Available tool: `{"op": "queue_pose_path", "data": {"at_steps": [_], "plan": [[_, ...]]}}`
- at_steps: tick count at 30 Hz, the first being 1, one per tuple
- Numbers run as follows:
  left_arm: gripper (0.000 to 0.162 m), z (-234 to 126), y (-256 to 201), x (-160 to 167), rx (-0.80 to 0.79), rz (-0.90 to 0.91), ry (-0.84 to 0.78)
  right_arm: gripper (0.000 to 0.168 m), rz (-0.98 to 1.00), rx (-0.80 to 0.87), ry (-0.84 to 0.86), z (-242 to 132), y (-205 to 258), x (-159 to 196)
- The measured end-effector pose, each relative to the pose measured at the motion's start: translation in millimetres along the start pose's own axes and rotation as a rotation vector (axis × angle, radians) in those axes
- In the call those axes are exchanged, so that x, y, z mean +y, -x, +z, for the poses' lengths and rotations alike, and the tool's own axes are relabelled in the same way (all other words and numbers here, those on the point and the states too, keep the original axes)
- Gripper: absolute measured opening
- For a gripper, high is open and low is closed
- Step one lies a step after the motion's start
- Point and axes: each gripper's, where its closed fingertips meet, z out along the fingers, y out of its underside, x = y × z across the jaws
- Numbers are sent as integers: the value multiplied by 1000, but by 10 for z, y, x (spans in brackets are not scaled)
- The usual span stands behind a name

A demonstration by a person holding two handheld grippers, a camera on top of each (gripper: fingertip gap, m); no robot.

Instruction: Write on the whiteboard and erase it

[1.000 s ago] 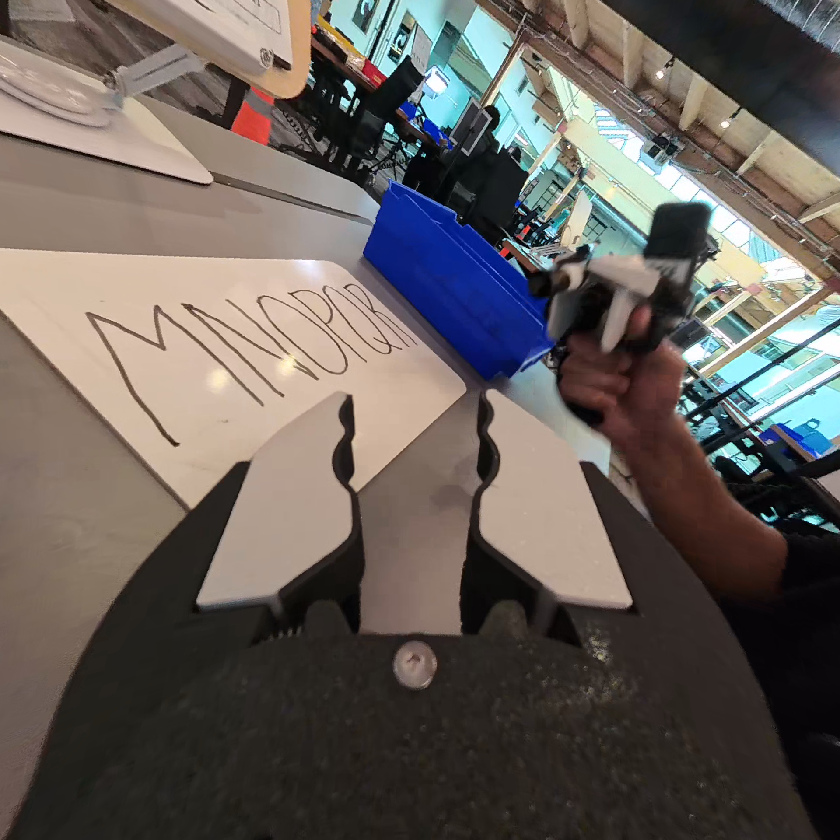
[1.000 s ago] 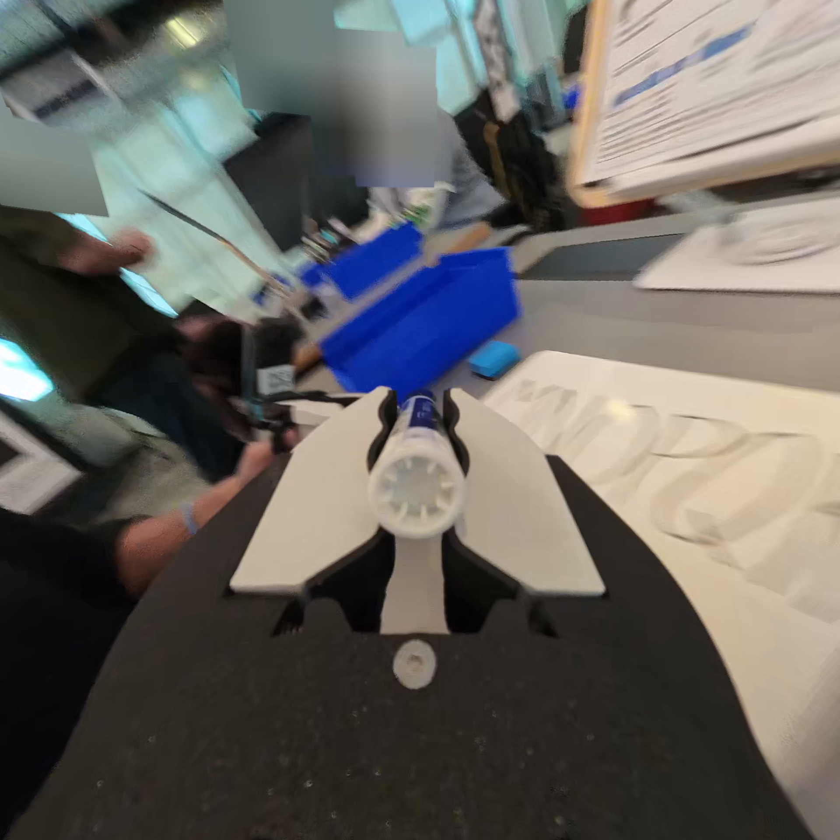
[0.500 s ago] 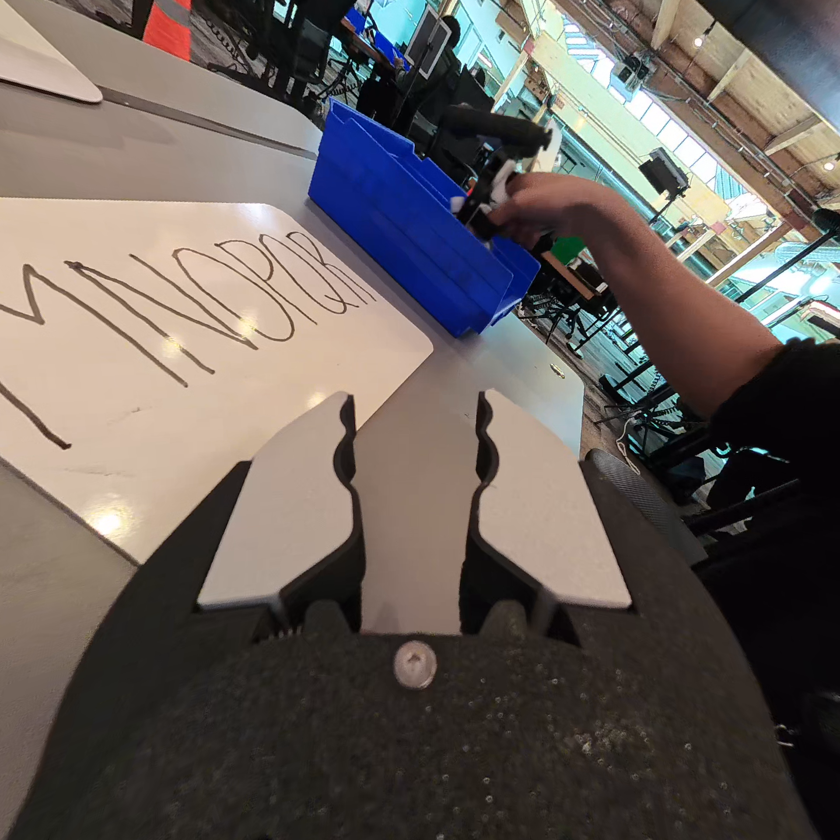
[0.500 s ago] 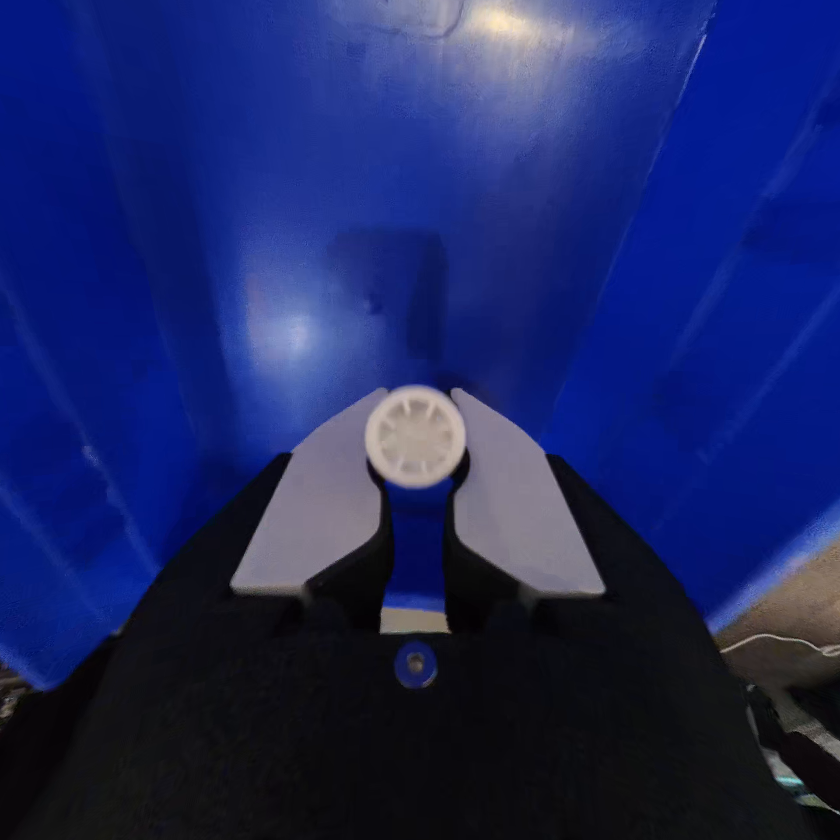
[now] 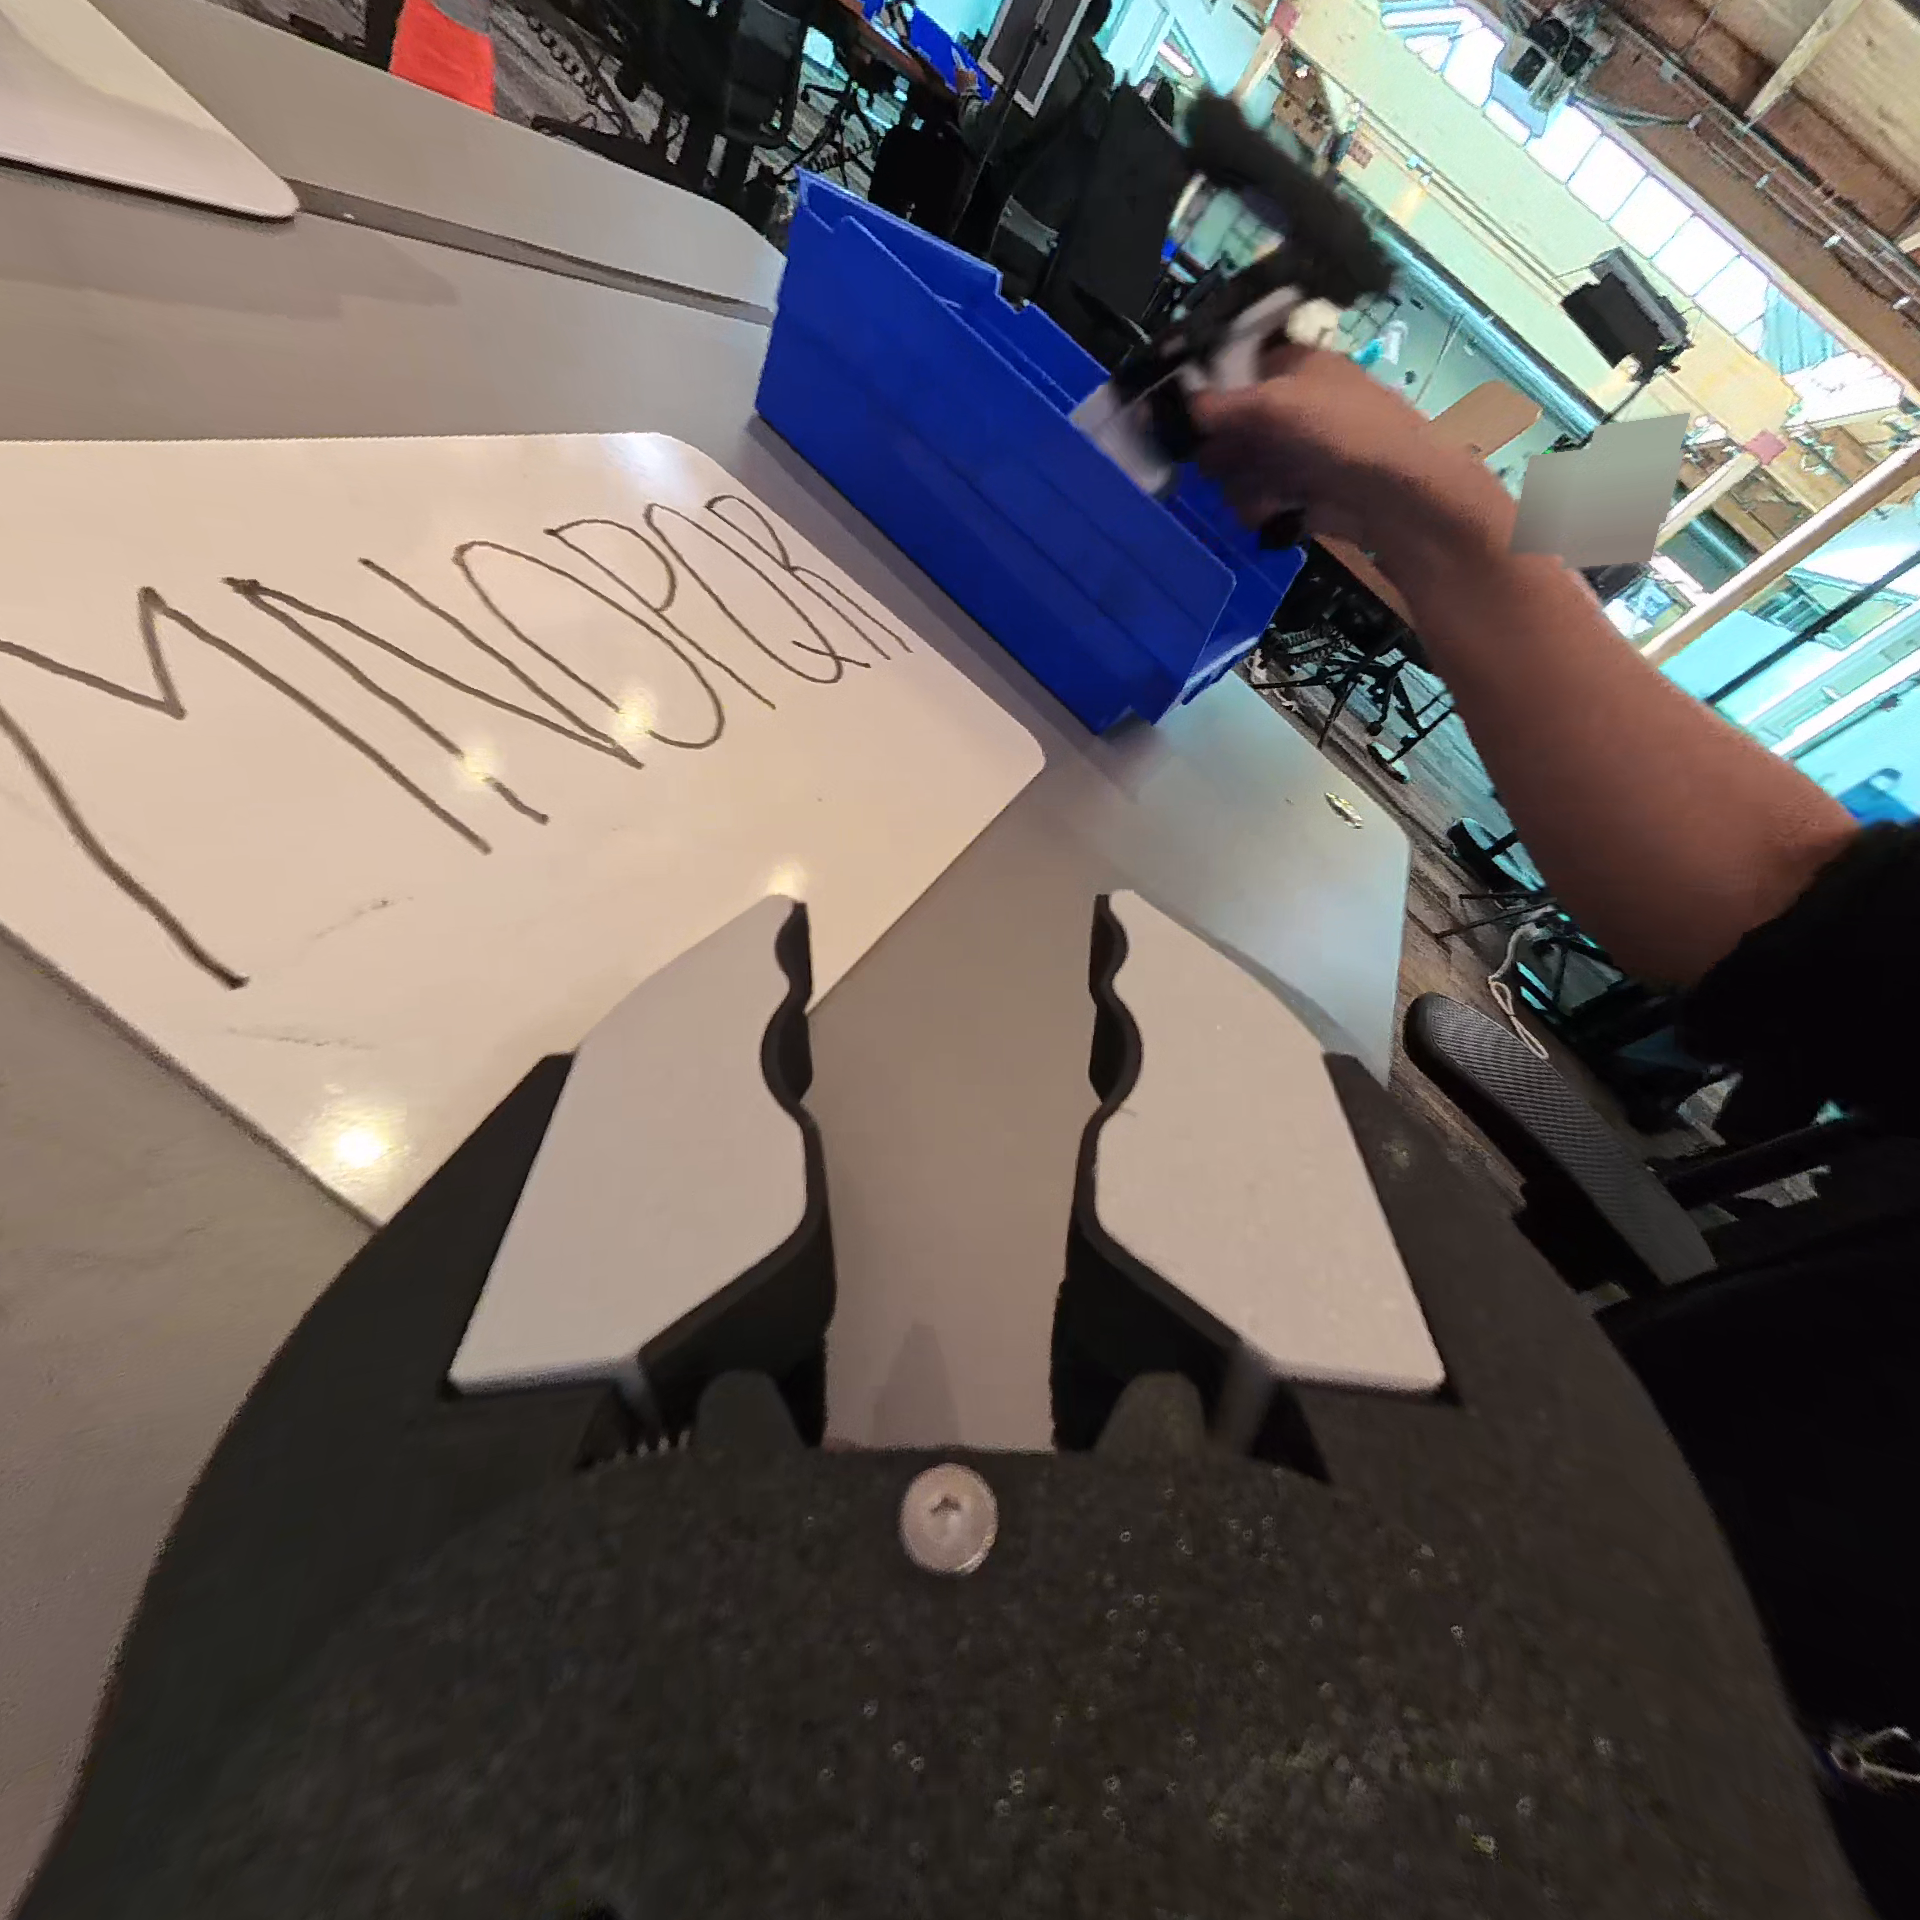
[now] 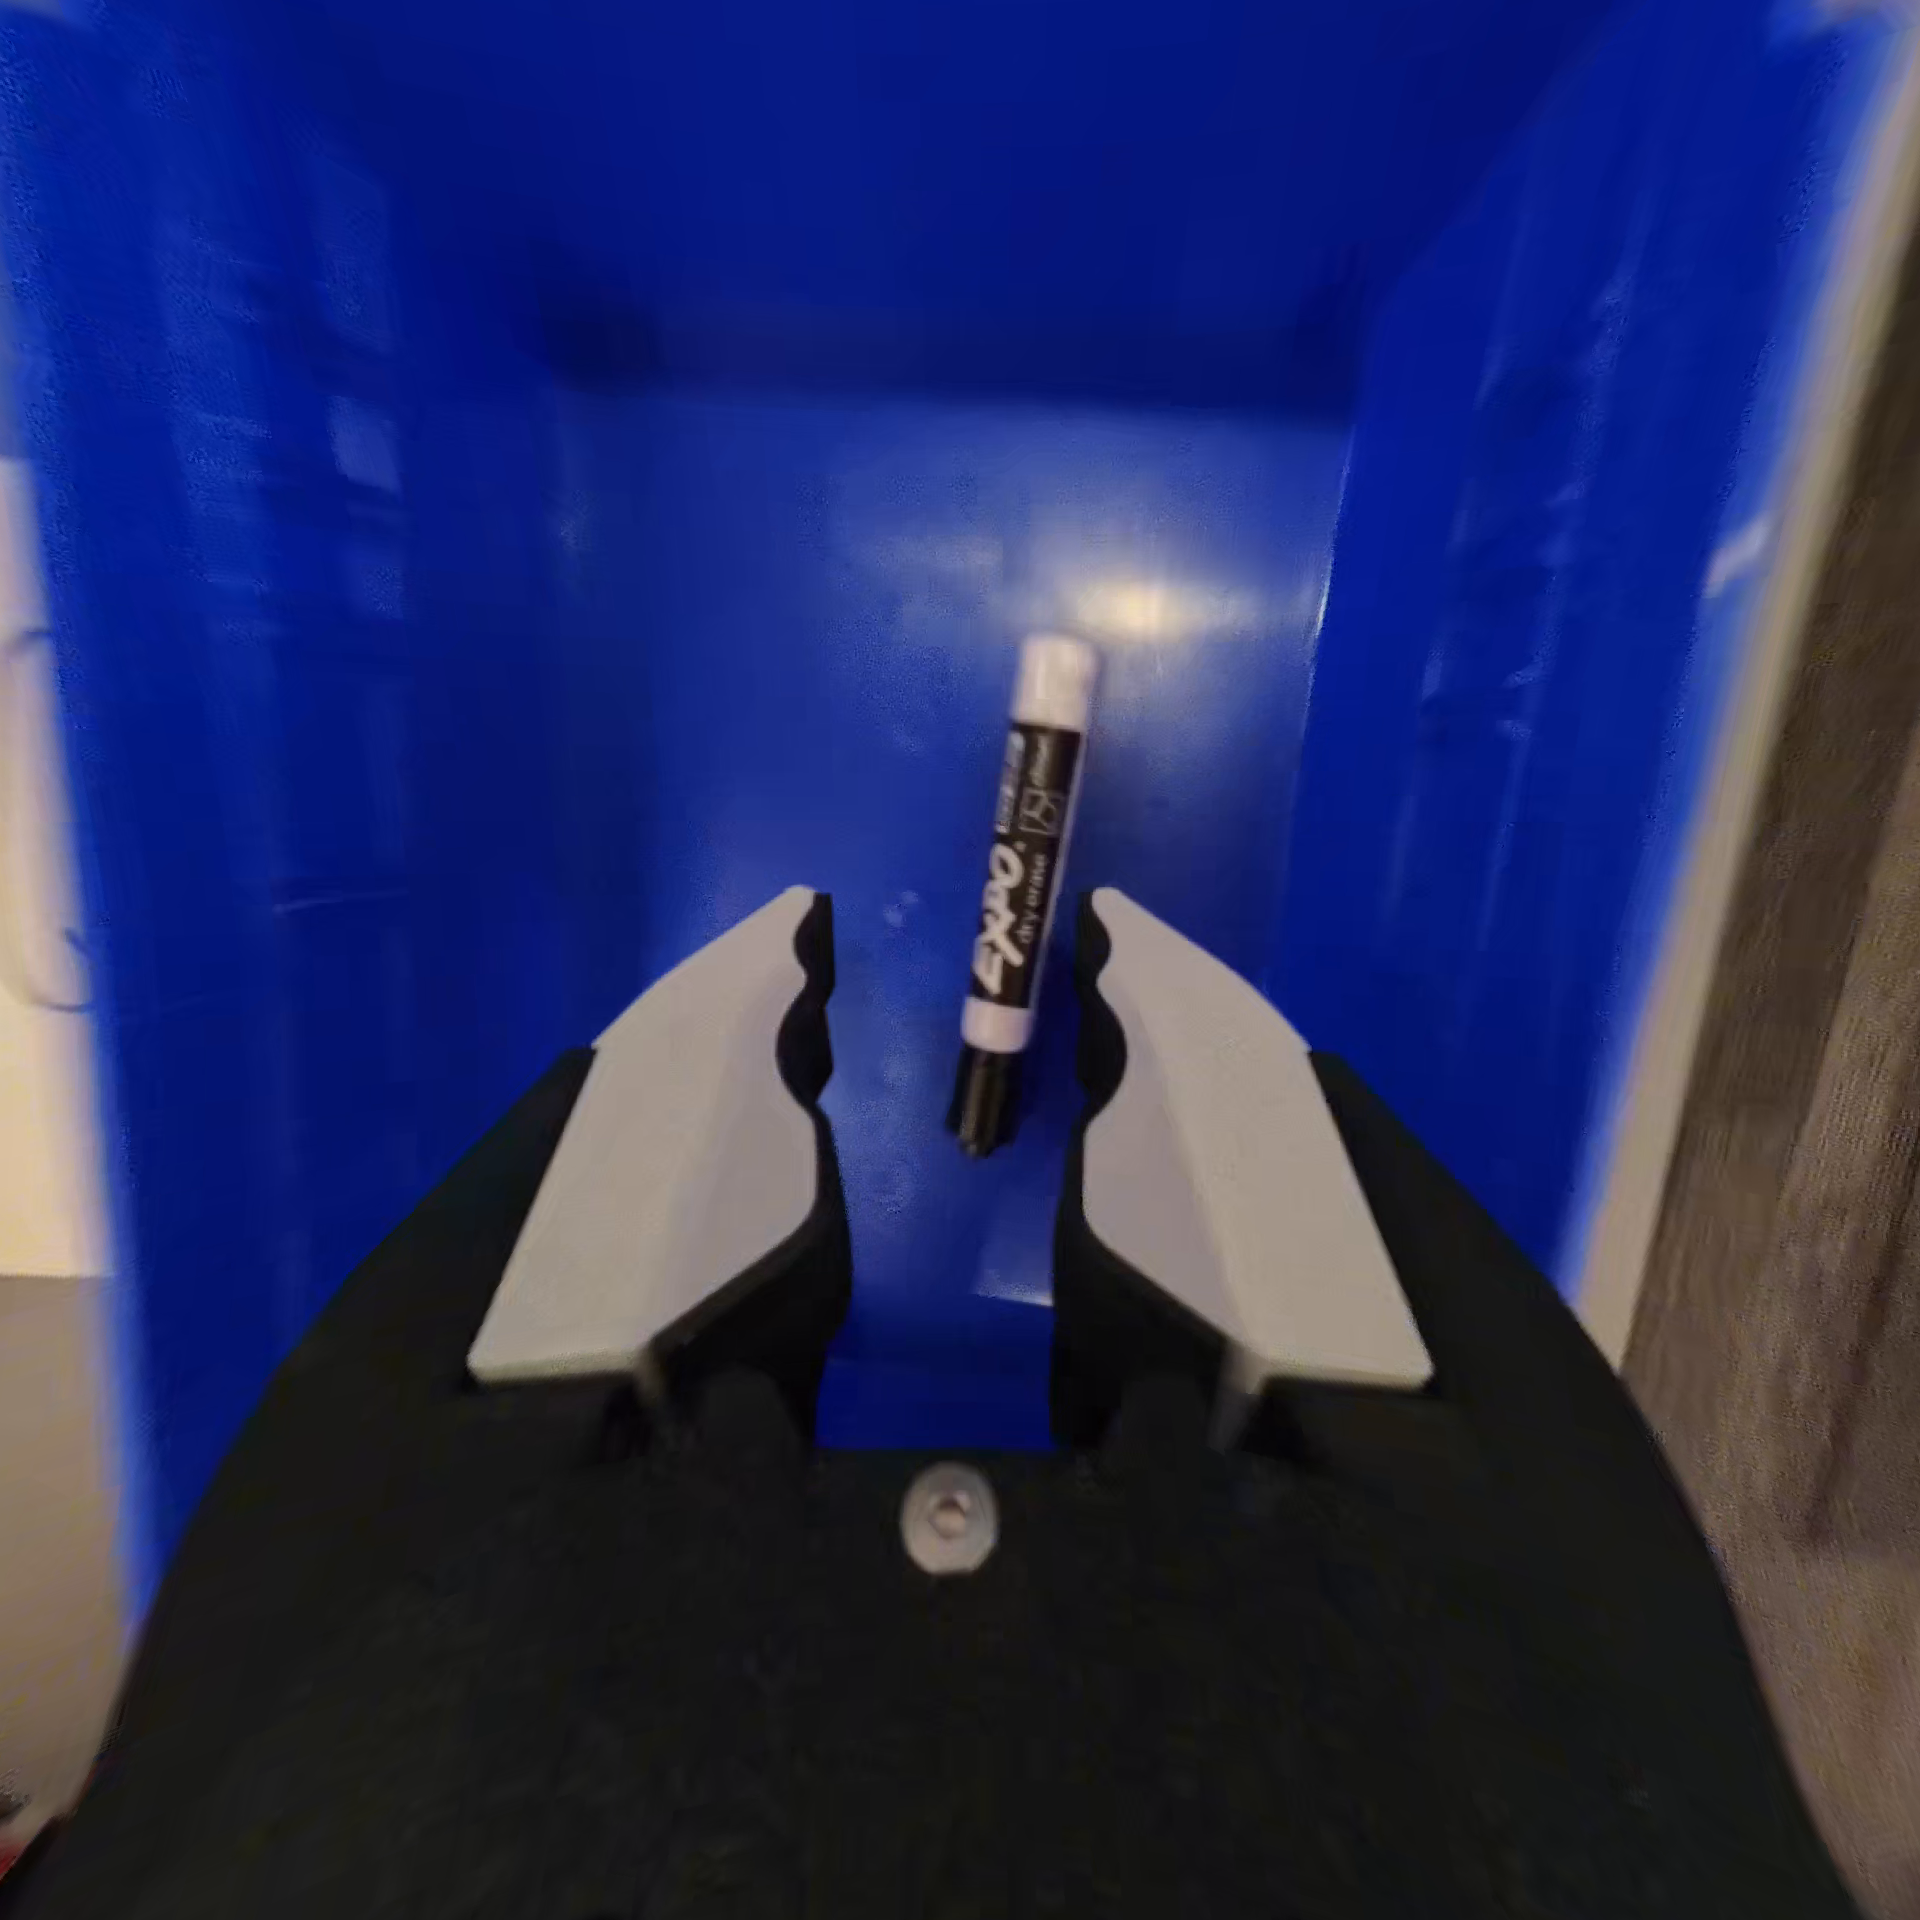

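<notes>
Blue bin [image 6: 364,623]: holds one marker [image 6: 1023,883], lying loose beyond your right gripper [image 6: 954,925], fingers spread. Left gripper [image 5: 948,914]: fingers apart, empty, over tabletop [image 5: 1195,831]; whiteboard [image 5: 312,935] to their left.

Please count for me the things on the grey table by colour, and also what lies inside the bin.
White: 1, the whiteboard.
Blue: 1, the blue bin.
Black and white: 1, the dry-erase marker inside the bin.
Total: 3
</notes>
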Motion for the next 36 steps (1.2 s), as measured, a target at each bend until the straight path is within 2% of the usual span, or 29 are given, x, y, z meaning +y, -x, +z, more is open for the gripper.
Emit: {"op": "queue_pose_path", "data": {"at_steps": [3,5,6,8,10,12,15,19,20,22,24,27,28,29,30,33,36], "plan": [[50,-37,191,-3,-126,12,0,47,-155,-65,-421,-777,628,-115],[50,-83,434,17,-288,27,17,47,-258,-225,-653,-1137,1332,146],[50,-118,575,21,-386,44,31,46,-295,-372,-727,-1233,1741,365],[54,-220,892,-36,-612,90,59,42,-306,-684,-751,-1244,2440,887],[61,-284,1183,-151,-794,103,109,42,-286,-867,-687,-1071,2845,1305],[63,-295,1444,-327,-912,109,115,41,-283,-919,-673,-918,2994,1501],[66,-272,1844,-510,-1016,40,131,40,-328,-979,-650,-901,3062,1642],[67,-322,2272,-613,-1114,-25,143,40,-428,-873,-661,-815,2942,1687],[67,-313,2348,-577,-1119,-37,168,40,-422,-884,-663,-836,2936,1692],[53,-265,2409,-502,-1084,-69,204,39,-394,-926,-677,-909,2935,1689],[52,-228,2340,-551,-1045,-70,194,39,-373,-954,-683,-943,2921,1684],[52,143,1877,-814,-775,45,135,39,-360,-941,-666,-892,2870,1675],[51,325,1653,-827,-643,116,164,39,-356,-936,-662,-878,2853,1670],[52,519,1400,-714,-476,166,252,39,-351,-939,-658,-875,2844,1667],[52,632,1226,-574,-377,204,340,39,-347,-940,-655,-871,2837,1662],[52,739,1080,-291,-333,347,473,38,-351,-926,-647,-841,2834,1653],[52,735,1131,-156,-347,369,506,39,-365,-915,-629,-793,2874,1658]]}}
